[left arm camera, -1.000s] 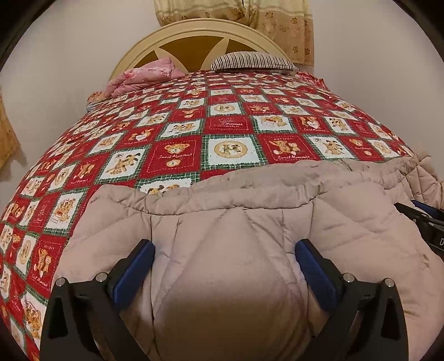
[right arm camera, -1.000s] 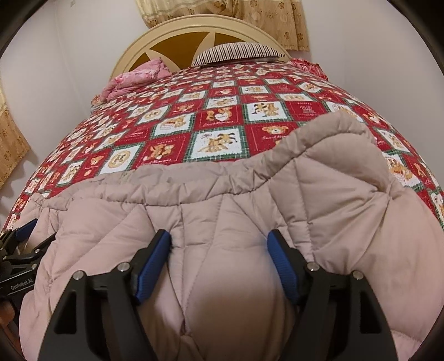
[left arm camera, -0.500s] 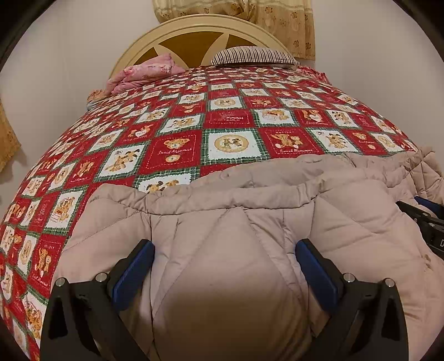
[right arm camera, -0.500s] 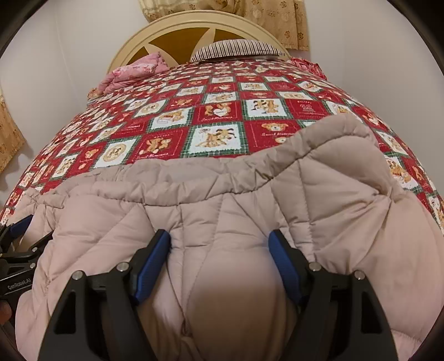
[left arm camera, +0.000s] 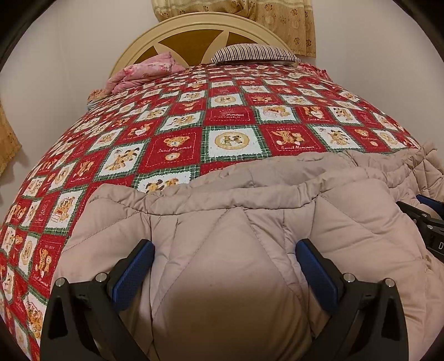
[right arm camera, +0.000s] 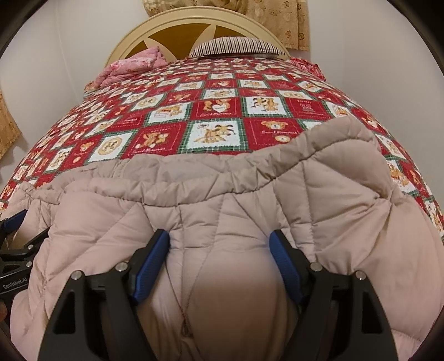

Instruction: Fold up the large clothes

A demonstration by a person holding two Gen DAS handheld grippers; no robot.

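Note:
A beige quilted puffer jacket (left arm camera: 347, 222) lies across the near end of the bed, its gathered hem (left arm camera: 222, 194) toward the headboard. My left gripper (left arm camera: 224, 250) points down onto it, and a thick bulge of fabric fills the wide gap and touches both blue pads. My right gripper (right arm camera: 219, 247) grips the jacket (right arm camera: 333, 208) the same way further right, its pads pressed against a puffed fold. Each gripper shows at the edge of the other's view: the right one (left arm camera: 427, 222) and the left one (right arm camera: 16, 250).
The bed carries a red, white and green teddy-bear quilt (left arm camera: 233, 138). A striped pillow (left arm camera: 255, 52) and a folded pink blanket (left arm camera: 144, 69) lie against the cream headboard (left arm camera: 194, 25). Walls close in on both sides, with a patterned curtain (left arm camera: 277, 22) behind.

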